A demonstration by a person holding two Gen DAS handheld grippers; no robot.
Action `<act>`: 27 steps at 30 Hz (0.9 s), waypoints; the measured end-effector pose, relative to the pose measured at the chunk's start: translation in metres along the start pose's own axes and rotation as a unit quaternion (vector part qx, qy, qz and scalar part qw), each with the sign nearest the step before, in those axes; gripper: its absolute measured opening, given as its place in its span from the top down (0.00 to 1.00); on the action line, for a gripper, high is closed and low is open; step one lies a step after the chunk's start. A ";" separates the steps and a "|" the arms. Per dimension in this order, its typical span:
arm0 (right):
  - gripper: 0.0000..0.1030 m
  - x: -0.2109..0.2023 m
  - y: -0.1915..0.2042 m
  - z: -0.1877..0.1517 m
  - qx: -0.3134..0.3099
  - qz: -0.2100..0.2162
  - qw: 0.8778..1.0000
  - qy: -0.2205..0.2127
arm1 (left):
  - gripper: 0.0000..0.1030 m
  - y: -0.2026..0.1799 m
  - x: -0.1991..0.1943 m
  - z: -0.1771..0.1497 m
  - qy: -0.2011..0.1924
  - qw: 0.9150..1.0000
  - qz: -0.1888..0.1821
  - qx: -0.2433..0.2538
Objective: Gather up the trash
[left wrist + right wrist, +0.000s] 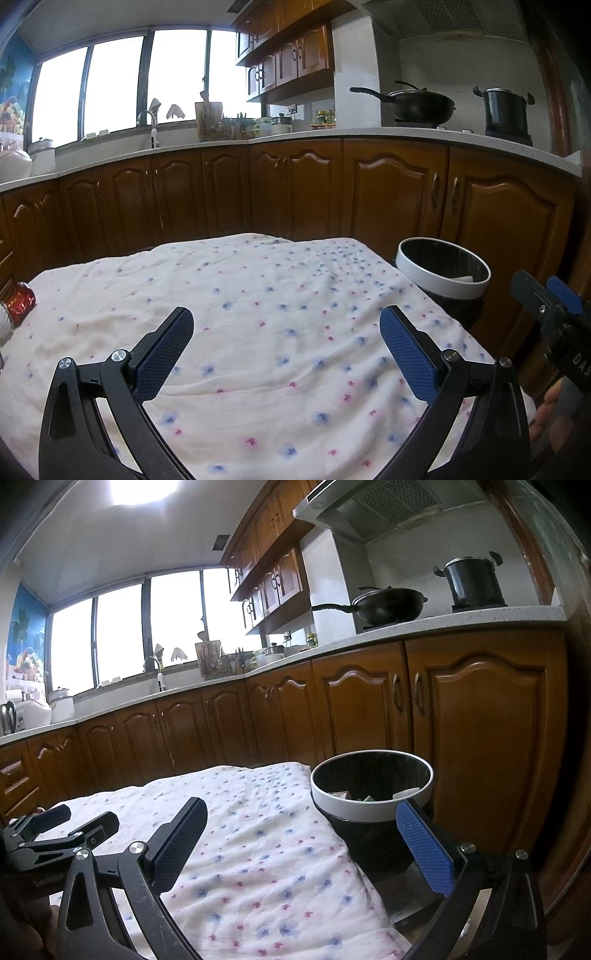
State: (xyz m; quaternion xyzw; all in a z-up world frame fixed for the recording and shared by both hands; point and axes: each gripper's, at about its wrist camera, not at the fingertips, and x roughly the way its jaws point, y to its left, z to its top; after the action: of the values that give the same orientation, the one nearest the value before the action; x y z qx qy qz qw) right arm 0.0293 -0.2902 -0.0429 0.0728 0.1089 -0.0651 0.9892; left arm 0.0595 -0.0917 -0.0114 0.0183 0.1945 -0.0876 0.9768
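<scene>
A black trash bin with a white rim [443, 284] stands at the table's right edge; in the right wrist view the bin [371, 808] holds several scraps. A red shiny wrapper [20, 301] lies at the table's far left edge. My left gripper [286, 326] is open and empty above the floral tablecloth [258, 295]. My right gripper [301, 821] is open and empty, near the table's right edge beside the bin. The left gripper also shows in the right wrist view [79, 821], and the right gripper sits at the left wrist view's right edge [546, 302].
Brown kitchen cabinets [295, 192] and a countertop run behind the table. A wok [421, 105] and a pot [504, 110] stand on the stove. A sink with a tap [149, 125] is under the window. A white ribbed object [3, 325] touches the wrapper.
</scene>
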 end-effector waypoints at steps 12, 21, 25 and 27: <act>0.00 0.000 0.000 0.000 0.001 0.000 1.000 0.000 | 0.00 0.002 0.002 0.000 0.001 1.000 -0.002 0.003; 0.00 -0.001 0.000 0.000 0.002 0.000 1.000 0.001 | 0.00 0.004 0.003 -0.002 0.002 1.000 -0.005 0.008; 0.00 -0.001 0.000 0.000 0.002 0.000 1.000 0.000 | 0.00 0.004 0.003 -0.002 0.002 1.000 -0.007 0.008; 0.00 -0.001 0.000 0.000 0.002 0.000 1.000 0.001 | 0.00 0.004 0.003 -0.002 0.003 1.000 -0.008 0.008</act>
State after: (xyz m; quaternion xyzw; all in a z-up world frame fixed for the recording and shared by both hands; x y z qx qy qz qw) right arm 0.0286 -0.2906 -0.0424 0.0748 0.1094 -0.0652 0.9890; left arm 0.0623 -0.0877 -0.0143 0.0246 0.1965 -0.0967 0.9754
